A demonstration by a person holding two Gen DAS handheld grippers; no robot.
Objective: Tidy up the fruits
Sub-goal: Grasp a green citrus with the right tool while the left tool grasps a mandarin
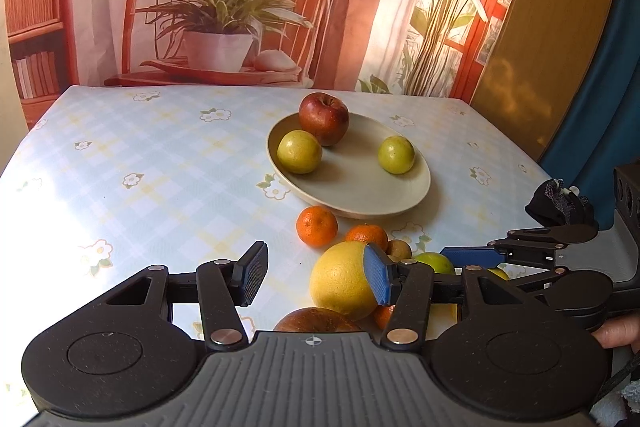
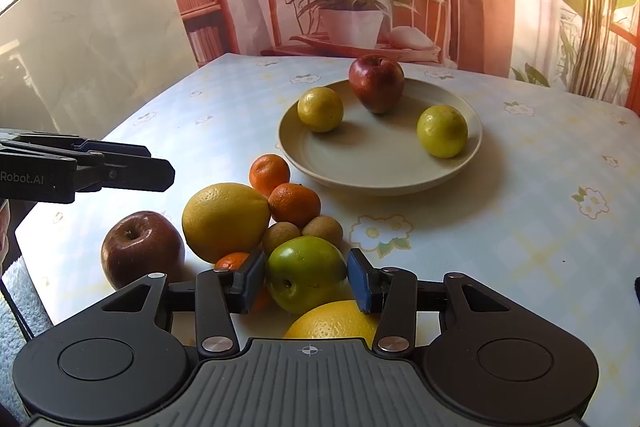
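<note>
Count what lies before you. On the round cream plate (image 2: 380, 163) sit three fruits: one dark red apple (image 2: 376, 83) at its far rim and two small yellow-green round fruits (image 2: 320, 109), one on the plate's left side and one on its right.

Off the plate, bunched toward the near edge of the table (image 2: 520, 211), you have a second dark red apple (image 2: 140, 247), a large yellow citrus (image 2: 224, 221), another yellow citrus (image 2: 332, 321) partly hidden under your right claw, three small orange mandarins (image 2: 294, 205), one of them mostly hidden behind the claw's finger, two small brown round fruits (image 2: 322, 229), and one green apple (image 2: 304, 277).

The table wears a pale blue-and-yellow checked cloth printed with white flowers. Behind it hangs a printed backdrop (image 1: 224, 11) showing a rattan chair and a potted plant. Sunlight washes out the table's left side.

Your right claw (image 2: 306, 279) is part-closed around the green apple, its pads touching the smooth, glossy skin on either side; the apple lies tilted, its stem hollow facing you.

Your left claw (image 1: 316, 277) stands part open and holds nothing, above the near edge of the table beside the large yellow citrus.
</note>
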